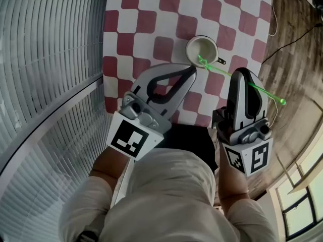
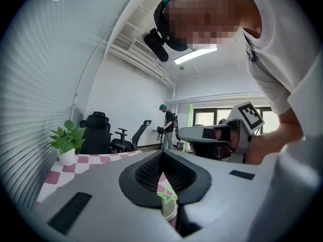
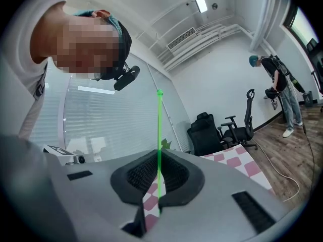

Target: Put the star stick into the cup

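The slatted blinds fill the left; the red-and-white checked table lies to their right; the left gripper has its 2 jaws clenched together on nothing, tips just near-left of the cup; the cup stands upright on the table, handle to the right; the green star stick slants from its star end at the cup's near rim, rightward and nearer, to a small ball end; the right gripper grasps the stick's shaft, jaws clamped on it.
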### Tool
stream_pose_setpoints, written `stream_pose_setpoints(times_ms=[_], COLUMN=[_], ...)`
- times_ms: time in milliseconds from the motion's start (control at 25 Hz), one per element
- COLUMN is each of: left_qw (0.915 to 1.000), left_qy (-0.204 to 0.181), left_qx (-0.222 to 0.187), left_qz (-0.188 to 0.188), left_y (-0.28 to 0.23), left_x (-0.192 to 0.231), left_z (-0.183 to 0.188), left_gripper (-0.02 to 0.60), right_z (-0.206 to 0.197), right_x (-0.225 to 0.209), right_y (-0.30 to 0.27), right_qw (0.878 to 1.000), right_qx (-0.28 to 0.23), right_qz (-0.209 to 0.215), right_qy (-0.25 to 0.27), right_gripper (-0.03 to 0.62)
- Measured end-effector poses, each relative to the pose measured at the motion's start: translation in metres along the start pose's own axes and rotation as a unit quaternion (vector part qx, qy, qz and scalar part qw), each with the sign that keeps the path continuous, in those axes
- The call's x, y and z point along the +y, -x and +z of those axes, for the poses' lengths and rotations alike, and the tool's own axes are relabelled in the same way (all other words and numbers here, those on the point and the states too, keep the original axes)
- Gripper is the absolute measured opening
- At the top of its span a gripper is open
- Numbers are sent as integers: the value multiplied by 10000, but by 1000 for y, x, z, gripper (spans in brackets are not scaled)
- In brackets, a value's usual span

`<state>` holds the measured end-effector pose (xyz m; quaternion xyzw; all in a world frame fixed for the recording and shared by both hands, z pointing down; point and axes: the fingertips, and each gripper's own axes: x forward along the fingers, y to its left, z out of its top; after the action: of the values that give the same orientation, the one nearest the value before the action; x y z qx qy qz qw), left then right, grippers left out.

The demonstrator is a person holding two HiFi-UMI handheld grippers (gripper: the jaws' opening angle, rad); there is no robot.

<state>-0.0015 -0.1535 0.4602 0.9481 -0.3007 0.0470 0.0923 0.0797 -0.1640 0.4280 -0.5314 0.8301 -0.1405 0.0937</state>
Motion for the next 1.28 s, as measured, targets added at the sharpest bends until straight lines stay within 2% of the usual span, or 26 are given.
stream_pose_setpoints(times_ms=[200, 520, 880, 1280], left_qw=[10000, 9999, 9994, 9992], left_qy=[60, 83, 191, 178], left_qx=[37, 124, 264, 336], left_qz=[-4, -15, 99, 119], left_y=[-5, -11, -30, -21], left_x=[0, 3, 4, 6], left_z=[5, -13, -18, -14], left_gripper=[32, 32, 32, 32], right_z=[6, -11, -17, -24], right_x=[-6, -16, -40, -32], right_y=[-4, -9, -11, -14], right_qw=[10000, 9999, 9994, 9989], right_qx=[-9, 44, 99, 47], right_qz=[-47, -89, -115, -50], right_qy=[-69, -134, -311, -464], right_gripper=[37, 37, 37, 37])
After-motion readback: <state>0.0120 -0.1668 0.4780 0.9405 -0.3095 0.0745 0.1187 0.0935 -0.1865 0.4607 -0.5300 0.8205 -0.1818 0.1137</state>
